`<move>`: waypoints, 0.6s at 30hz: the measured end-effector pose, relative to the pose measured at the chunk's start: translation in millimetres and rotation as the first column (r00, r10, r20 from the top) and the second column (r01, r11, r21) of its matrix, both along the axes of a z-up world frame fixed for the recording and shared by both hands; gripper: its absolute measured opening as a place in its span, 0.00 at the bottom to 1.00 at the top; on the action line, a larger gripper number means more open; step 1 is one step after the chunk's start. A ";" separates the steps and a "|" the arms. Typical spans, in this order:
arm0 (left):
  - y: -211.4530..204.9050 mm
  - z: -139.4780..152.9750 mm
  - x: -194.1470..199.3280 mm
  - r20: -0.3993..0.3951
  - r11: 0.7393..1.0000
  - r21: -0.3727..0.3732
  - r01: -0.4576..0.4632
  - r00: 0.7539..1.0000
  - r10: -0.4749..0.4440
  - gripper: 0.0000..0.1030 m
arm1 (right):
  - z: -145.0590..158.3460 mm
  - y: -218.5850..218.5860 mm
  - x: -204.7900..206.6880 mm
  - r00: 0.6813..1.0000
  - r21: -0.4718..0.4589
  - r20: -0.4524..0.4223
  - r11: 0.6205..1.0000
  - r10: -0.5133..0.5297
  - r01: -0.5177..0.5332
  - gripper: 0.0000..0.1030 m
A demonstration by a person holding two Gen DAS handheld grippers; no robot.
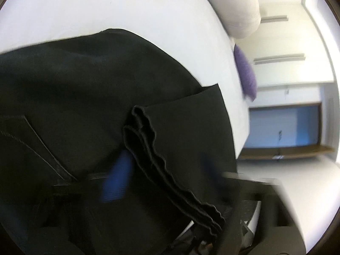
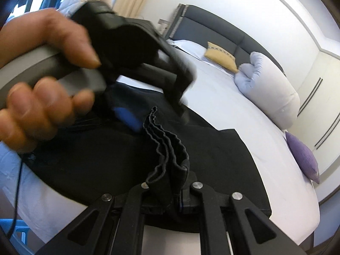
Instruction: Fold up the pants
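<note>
Black pants [image 1: 89, 89] lie spread on a white bed [image 1: 127, 6]; they also show in the right wrist view [image 2: 223, 161]. Their stacked wavy hem edges [image 2: 167, 148] are lifted above the rest. My right gripper [image 2: 170, 189] is shut on this hem bundle close to the camera. My left gripper [image 2: 157, 114], held by a hand, is at the far end of the same edge, with a blue fingertip [image 2: 127, 116] on one side and a black finger on the other. In the left wrist view the blue fingertip [image 1: 116, 180] sits left of the hem [image 1: 161, 159]; the image is blurred.
A rolled pale duvet [image 2: 269, 93], a yellow cushion [image 2: 221, 56] and a purple cushion [image 2: 301, 157] lie at the far side of the bed [image 2: 212, 89]. A dark headboard [image 2: 214, 31] stands behind. White wardrobe doors [image 1: 282, 42] are to the right.
</note>
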State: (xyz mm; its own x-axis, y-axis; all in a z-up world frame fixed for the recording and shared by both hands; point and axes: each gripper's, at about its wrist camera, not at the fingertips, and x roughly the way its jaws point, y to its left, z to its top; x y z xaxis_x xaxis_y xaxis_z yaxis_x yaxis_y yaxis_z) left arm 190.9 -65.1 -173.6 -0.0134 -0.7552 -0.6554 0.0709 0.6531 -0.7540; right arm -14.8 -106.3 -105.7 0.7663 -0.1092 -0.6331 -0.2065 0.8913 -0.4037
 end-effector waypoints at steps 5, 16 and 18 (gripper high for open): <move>15.7 19.3 4.3 0.081 0.997 0.062 0.047 0.995 -0.052 0.09 | 5.4 15.7 2.2 0.999 -0.015 0.013 0.999 0.046 -0.046 0.09; 76.0 31.6 3.8 0.140 0.990 0.138 0.007 0.990 -0.027 0.09 | -15.4 46.0 18.3 0.989 -0.050 -0.046 0.989 0.138 -0.141 0.09; 79.4 25.5 5.5 0.132 0.990 0.143 0.002 0.991 -0.021 0.09 | -24.4 50.0 20.3 0.987 -0.049 -0.072 0.988 0.145 -0.149 0.10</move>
State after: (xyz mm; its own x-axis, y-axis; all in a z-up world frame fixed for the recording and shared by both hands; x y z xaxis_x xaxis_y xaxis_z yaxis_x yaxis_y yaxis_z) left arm 196.4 14.3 -148.1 0.0730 -0.6543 -0.7527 0.1724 0.7516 -0.6367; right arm 5.5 -56.3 -130.1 0.7323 -0.0341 -0.6802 -0.3622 0.8263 -0.4314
